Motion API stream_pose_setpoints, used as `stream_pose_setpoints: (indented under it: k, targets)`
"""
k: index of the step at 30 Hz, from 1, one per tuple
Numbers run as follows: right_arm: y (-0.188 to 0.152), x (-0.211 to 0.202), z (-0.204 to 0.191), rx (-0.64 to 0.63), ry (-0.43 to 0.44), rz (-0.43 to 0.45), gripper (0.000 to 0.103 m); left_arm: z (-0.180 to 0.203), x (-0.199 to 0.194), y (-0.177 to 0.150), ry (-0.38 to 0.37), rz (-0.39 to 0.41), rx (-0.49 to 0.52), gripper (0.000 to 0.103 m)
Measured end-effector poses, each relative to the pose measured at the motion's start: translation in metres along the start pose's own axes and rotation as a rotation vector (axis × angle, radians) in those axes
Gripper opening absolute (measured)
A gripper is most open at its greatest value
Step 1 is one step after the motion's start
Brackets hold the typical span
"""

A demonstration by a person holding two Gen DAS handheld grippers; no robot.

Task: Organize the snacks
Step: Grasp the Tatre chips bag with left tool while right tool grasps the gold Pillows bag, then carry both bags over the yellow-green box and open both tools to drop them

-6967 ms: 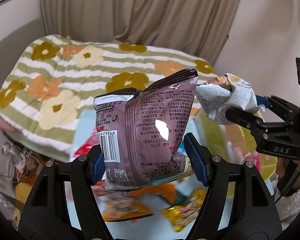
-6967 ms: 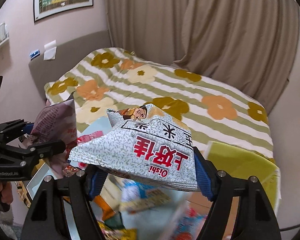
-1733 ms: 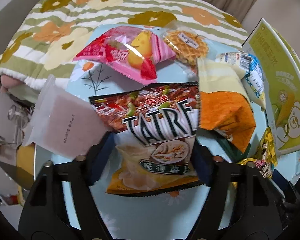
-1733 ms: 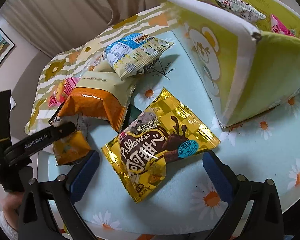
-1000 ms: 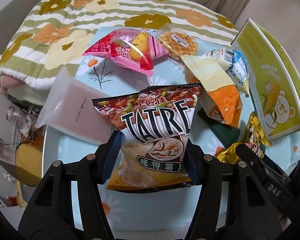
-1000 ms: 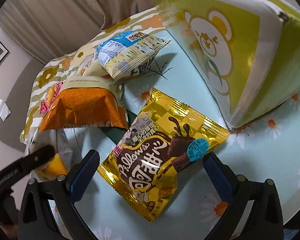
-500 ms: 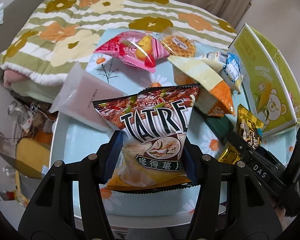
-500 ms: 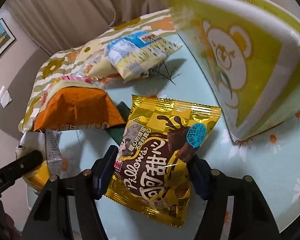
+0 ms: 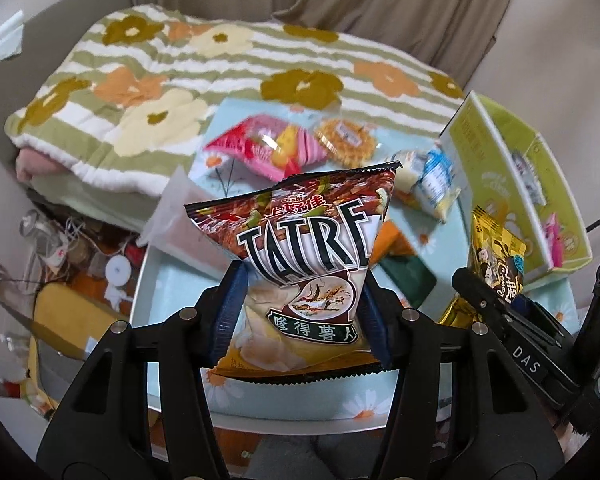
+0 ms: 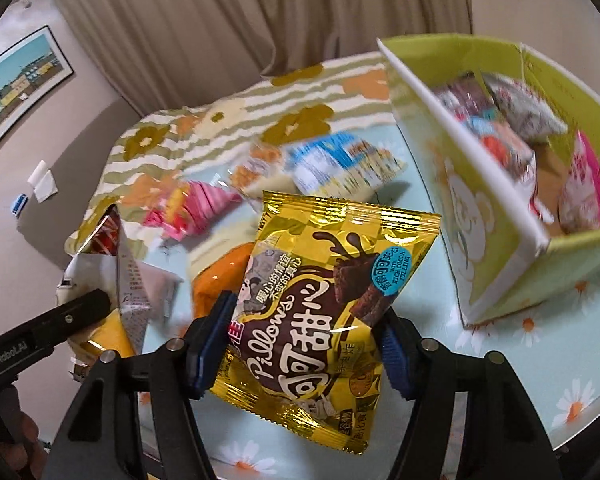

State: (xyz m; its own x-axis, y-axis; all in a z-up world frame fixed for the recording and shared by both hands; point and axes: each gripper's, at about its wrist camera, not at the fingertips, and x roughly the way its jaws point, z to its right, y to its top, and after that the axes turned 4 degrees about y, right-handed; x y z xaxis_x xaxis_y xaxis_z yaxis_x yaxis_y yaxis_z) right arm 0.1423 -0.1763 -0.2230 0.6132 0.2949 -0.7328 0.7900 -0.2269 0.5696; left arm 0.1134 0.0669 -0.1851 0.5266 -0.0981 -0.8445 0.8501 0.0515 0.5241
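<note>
Left gripper (image 9: pixel 302 312) clamps the lower half of a dark red-brown TATRE potato chip bag (image 9: pixel 305 256), lifted off the round daisy-print light blue table (image 9: pixel 180 364); long axis upright, top seal away from the fingers, print upright. Right gripper (image 10: pixel 306 344) pinches a shiny gold foil Pillows cocoa snack pack (image 10: pixel 324 292) by its lower half, also off the table, long axis upright, tilted slightly right. Open lime-green cardboard bear box (image 10: pixel 496 264) sits at the table's right edge, snacks inside.
</note>
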Motion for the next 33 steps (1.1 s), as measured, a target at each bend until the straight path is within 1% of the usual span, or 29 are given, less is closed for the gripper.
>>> stream_pose_setpoints:
  k: [8, 12, 15, 23, 29, 33]
  targets:
    - [0.032, -0.049, -0.016, -0.047, 0.037, 0.086, 0.062, 0.015, -0.045, 0.032, -0.058, 0.117, 0.032, 0.05]
    - [0.05, -0.076, -0.013, -0.051, 0.029, 0.139, 0.062, 0.031, -0.063, 0.051, -0.105, 0.166, 0.066, 0.05]
    - [0.061, -0.094, -0.005, -0.054, 0.017, 0.172, 0.062, 0.053, -0.075, 0.064, -0.136, 0.195, 0.102, 0.05]
    - [0.09, -0.138, 0.048, -0.054, -0.03, 0.223, 0.062, 0.126, -0.083, 0.083, -0.218, 0.222, 0.173, 0.05]
    - [0.113, -0.166, 0.099, -0.054, -0.077, 0.242, 0.062, 0.191, -0.071, 0.088, -0.279, 0.197, 0.185, 0.05]
    - [0.127, -0.177, 0.136, -0.047, -0.088, 0.238, 0.062, 0.244, -0.052, 0.087, -0.304, 0.167, 0.207, 0.05]
